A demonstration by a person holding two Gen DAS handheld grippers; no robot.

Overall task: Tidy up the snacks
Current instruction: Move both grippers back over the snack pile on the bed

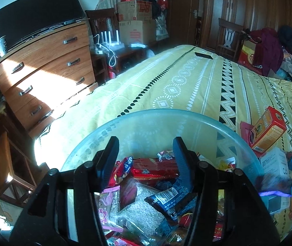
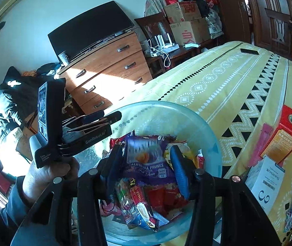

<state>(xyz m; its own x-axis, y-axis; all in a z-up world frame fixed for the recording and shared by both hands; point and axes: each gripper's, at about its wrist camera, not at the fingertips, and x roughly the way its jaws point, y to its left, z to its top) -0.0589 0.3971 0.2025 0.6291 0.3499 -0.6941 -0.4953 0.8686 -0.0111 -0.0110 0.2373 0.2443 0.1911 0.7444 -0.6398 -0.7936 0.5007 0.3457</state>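
A clear bowl (image 1: 166, 112) (image 2: 156, 103) stands on the yellow patterned bedspread (image 1: 187, 82), filled with several wrapped snacks: red packets (image 1: 156, 170), a dark blue wrapper (image 1: 166, 198). My left gripper (image 1: 146, 155) hangs open over the bowl's near side with nothing between its fingers; a hand holds it at the left in the right wrist view (image 2: 105, 116). My right gripper (image 2: 146, 164) is over the bowl with a purple prunes packet (image 2: 146, 155) standing between its fingers. The packet is blurred and looks loose rather than pinched.
An orange-red box (image 1: 267, 129) (image 2: 283, 135), a pink packet (image 2: 259, 147) and a white box (image 2: 267, 182) lie on the bed right of the bowl. A black flat object (image 1: 203, 55) sits far up the bed. A wooden dresser (image 1: 43, 61) with a TV stands past the bed's left edge.
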